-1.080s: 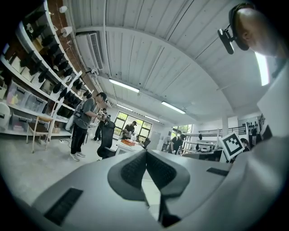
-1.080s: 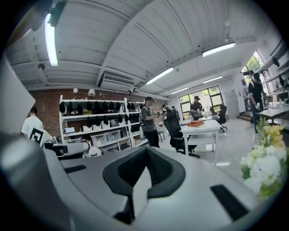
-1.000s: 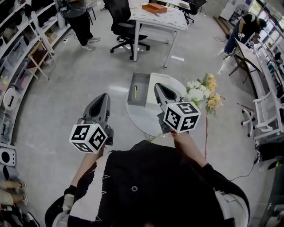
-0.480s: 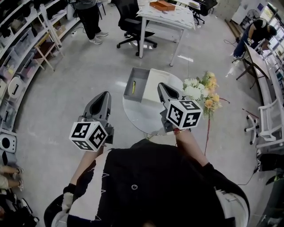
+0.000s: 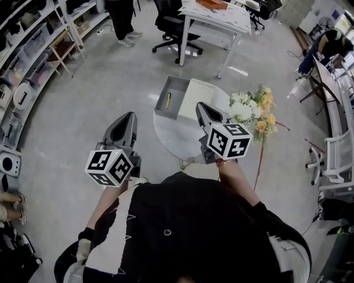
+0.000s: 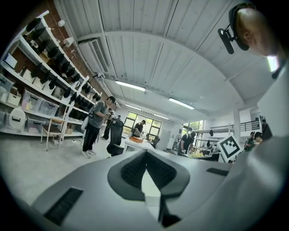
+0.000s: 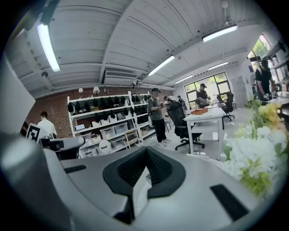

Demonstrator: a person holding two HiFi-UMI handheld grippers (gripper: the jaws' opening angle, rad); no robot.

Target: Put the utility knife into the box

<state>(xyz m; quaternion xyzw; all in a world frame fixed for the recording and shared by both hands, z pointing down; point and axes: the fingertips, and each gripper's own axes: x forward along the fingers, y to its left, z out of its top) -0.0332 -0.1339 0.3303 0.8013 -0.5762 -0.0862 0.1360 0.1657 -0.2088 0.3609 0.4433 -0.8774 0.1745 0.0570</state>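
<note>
The yellow utility knife (image 5: 168, 100) lies inside the grey box (image 5: 176, 87) at the far left edge of the round glass table (image 5: 174, 138). My left gripper (image 5: 129, 115) is held in the air over the floor, left of the table, shut and holding nothing. Over the table's right part, near the box, my right gripper (image 5: 199, 105) is also shut and holds nothing. In the left gripper view the left gripper (image 6: 145, 152) points out into the room with its jaws together. The right gripper (image 7: 145, 150) looks the same in its own view.
A bunch of white and yellow flowers (image 5: 252, 113) stands at the table's right edge, close to my right gripper. A white panel (image 5: 203, 94) lies beside the box. Farther off are a white desk (image 5: 218, 14), an office chair (image 5: 170, 25), shelving (image 5: 33, 55) at left and people.
The head view has drifted, so the table and box sit slightly differently in the frame. Both grippers stay raised and shut; the knife stays in the box.
</note>
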